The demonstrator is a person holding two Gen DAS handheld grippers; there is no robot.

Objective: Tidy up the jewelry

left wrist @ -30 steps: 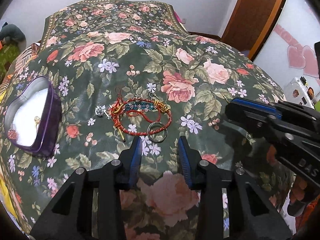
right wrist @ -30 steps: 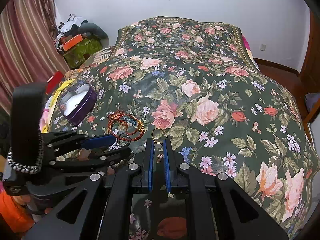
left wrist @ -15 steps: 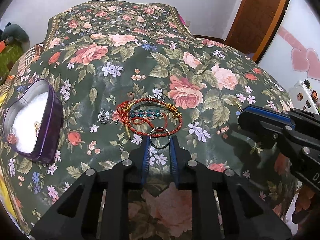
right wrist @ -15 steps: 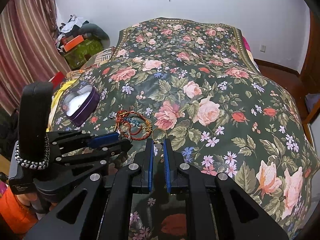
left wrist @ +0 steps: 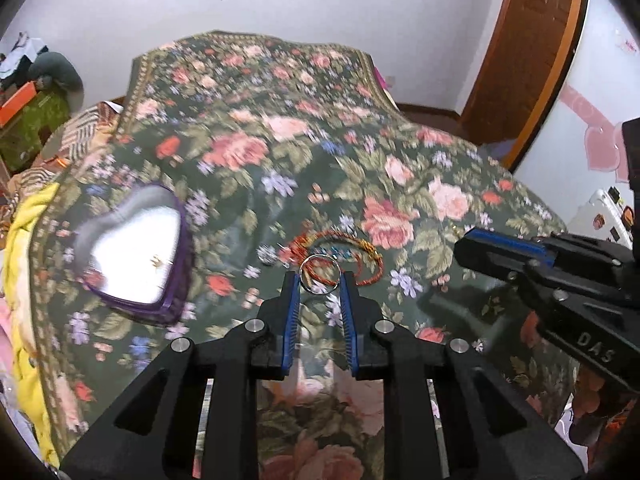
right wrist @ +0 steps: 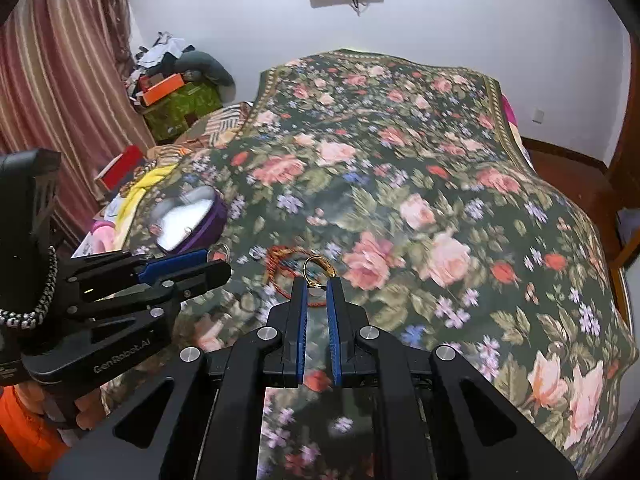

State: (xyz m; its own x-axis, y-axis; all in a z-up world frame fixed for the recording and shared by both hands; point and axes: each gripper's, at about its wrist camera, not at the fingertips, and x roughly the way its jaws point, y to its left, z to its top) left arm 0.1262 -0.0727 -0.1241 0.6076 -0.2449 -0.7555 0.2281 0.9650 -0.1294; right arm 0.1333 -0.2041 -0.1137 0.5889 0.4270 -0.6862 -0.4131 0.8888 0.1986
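My left gripper (left wrist: pixel 319 280) is shut on a silver ring (left wrist: pixel 320 274) and holds it above the floral bedspread. My right gripper (right wrist: pixel 317 284) is shut on a gold ring (right wrist: pixel 318 267), also raised. A tangle of red cord and beaded bracelets (left wrist: pixel 344 254) lies on the spread just beyond the left fingertips; it also shows in the right wrist view (right wrist: pixel 280 264). A purple heart-shaped box (left wrist: pixel 138 248) with white lining sits open to the left, with a small gold piece inside; in the right wrist view the box (right wrist: pixel 188 220) lies far left.
The floral bedspread (left wrist: pixel 280 140) covers the whole bed. The right gripper's body (left wrist: pixel 560 280) reaches in at the right of the left wrist view. Clutter and boxes (right wrist: pixel 172 96) stand by the curtain at the far left. A wooden door (left wrist: pixel 528 40) is at the back right.
My left gripper closed on the silver ring and lifted it off the spread. Both grippers have risen and the view has pulled back. The right gripper still holds the gold ring.
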